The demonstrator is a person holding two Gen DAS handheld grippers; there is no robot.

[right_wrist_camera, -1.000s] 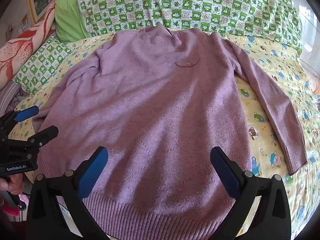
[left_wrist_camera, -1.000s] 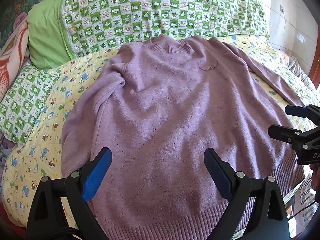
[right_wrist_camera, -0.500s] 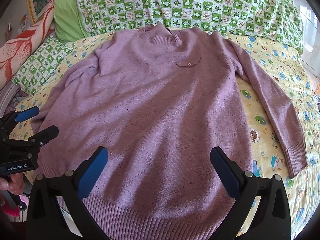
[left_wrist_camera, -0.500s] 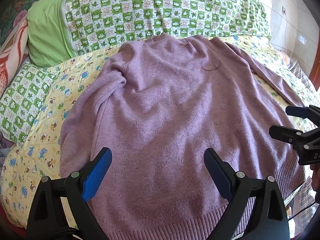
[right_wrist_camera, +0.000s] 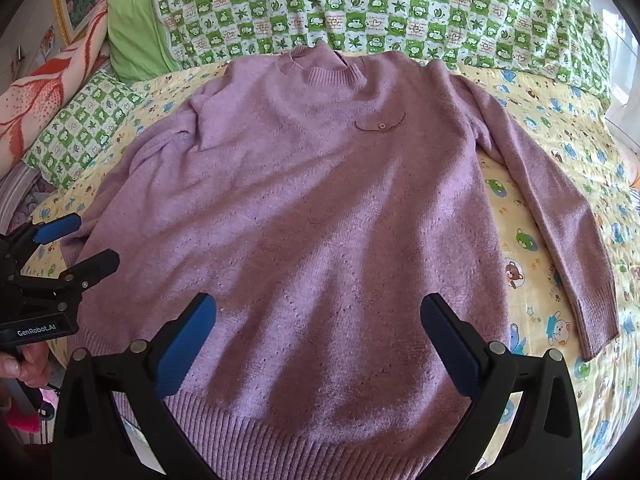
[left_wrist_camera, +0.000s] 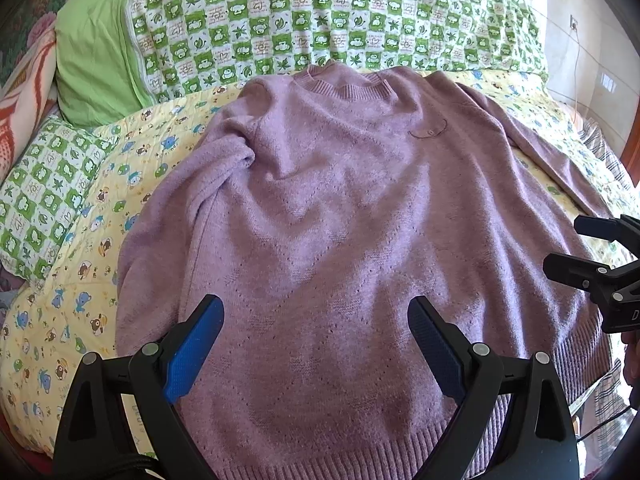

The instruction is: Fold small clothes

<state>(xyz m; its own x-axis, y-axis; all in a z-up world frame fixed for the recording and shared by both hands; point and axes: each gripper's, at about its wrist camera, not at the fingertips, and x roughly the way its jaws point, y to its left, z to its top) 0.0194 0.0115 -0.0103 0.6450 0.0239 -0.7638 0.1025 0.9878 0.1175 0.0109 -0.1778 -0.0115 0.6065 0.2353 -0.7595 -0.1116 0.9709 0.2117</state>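
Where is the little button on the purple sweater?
In the right wrist view, the button sits on the small chest pocket of the purple sweater, just below and right of the ribbed collar.

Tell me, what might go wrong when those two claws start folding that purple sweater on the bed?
1. The left sleeve is bunched against the sweater body, so a fold could trap that lump.
2. The right sleeve lies spread far out on the yellow sheet; folding the body first might drag it askew.
3. The left claw and right claw are both open above thick knit near the ribbed hem; a pinch may catch both layers.
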